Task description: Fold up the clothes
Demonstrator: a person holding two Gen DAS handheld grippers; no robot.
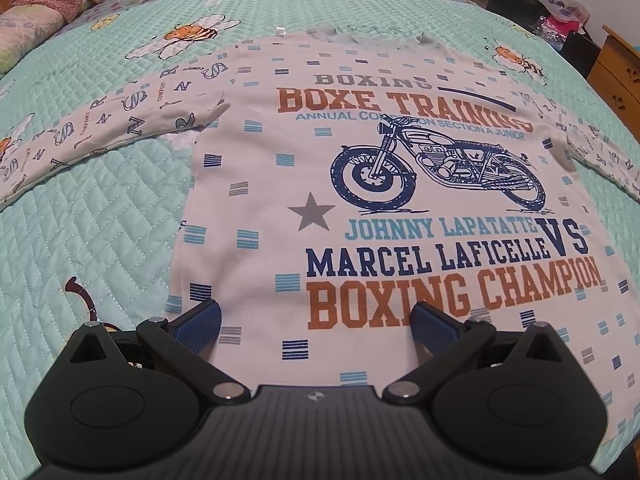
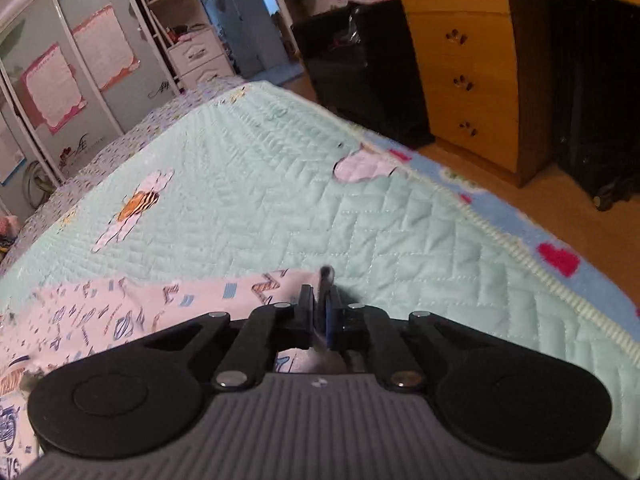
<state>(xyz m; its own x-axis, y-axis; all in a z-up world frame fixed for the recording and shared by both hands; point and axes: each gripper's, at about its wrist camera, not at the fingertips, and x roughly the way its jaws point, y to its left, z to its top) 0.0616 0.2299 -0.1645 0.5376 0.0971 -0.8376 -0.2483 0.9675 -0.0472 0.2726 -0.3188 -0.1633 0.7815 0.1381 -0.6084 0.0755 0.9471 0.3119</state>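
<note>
- Left wrist view: the shirt (image 1: 360,184) is spread flat on the quilt (image 1: 100,216); the left gripper (image 1: 316,320) is held wide apart over its hem.
- The right gripper (image 2: 320,312) is clamped on the shirt's sleeve end (image 2: 326,280).

Shirt (image 1: 360,200) on quilt (image 1: 100,220) — sleeves outspread

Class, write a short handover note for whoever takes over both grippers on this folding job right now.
Left gripper: open, low over the shirt's bottom hem, holding nothing.
Right gripper: shut, at the end of the shirt's right sleeve; it looks pinched on the cuff, but the blur makes that unsure.
Things: the shirt lies flat, print up, on the quilted bedspread, left sleeve stretched out to the side.
Done: shirt spread out.
Left: no fold shows yet. Probably bring the right sleeve in across the body, then the left sleeve, then fold the body.
</note>
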